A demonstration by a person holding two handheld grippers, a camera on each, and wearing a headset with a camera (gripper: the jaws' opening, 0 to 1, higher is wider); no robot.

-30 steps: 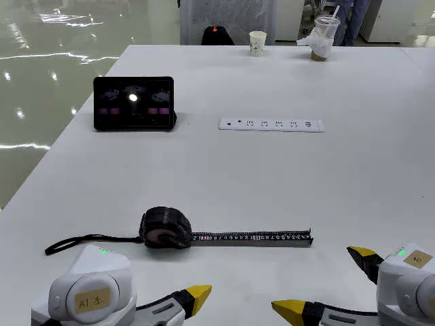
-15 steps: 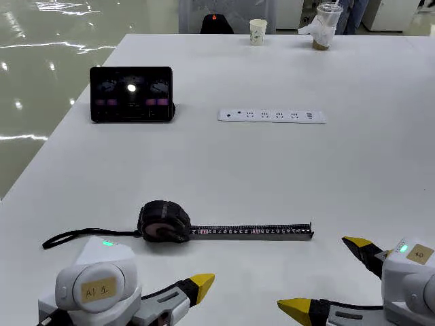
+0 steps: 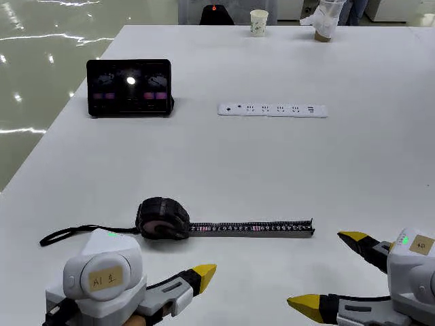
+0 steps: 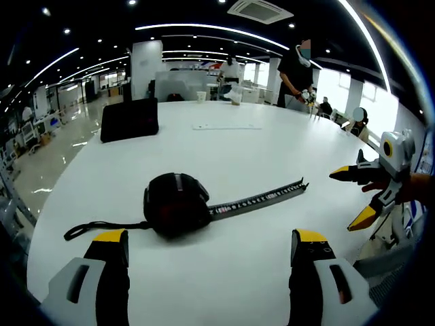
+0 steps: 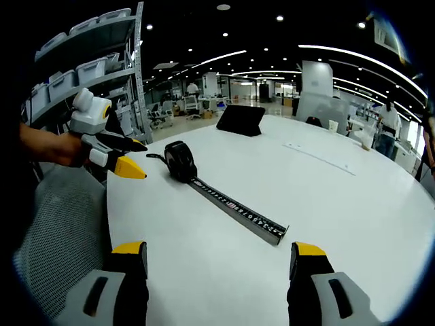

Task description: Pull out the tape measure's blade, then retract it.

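Observation:
A black tape measure (image 3: 163, 219) lies on the white table (image 3: 272, 170), its blade (image 3: 255, 227) pulled out to the right and flat on the surface. Its black wrist strap (image 3: 68, 235) trails to the left. My left gripper (image 4: 211, 241) hovers open just in front of the case (image 4: 175, 202), touching nothing; one yellow fingertip (image 3: 204, 274) points right. Near the blade's hooked end (image 5: 275, 232) my right gripper (image 3: 328, 270) stands wide open, a short way off the blade. From each gripper view I see the other gripper, the right gripper (image 4: 351, 197) and the left gripper (image 5: 134, 157).
A dark tablet (image 3: 129, 87) stands at the back left, and a white power strip (image 3: 272, 109) lies mid-table. A paper cup (image 3: 258, 22) and a plastic cup (image 3: 325, 20) sit at the far edge. The table's left edge runs close to the strap.
The head camera has tipped slightly, shifting the whole picture. The tape measure and its blade lie as before. Both grippers stay open and have edged a little up into view.

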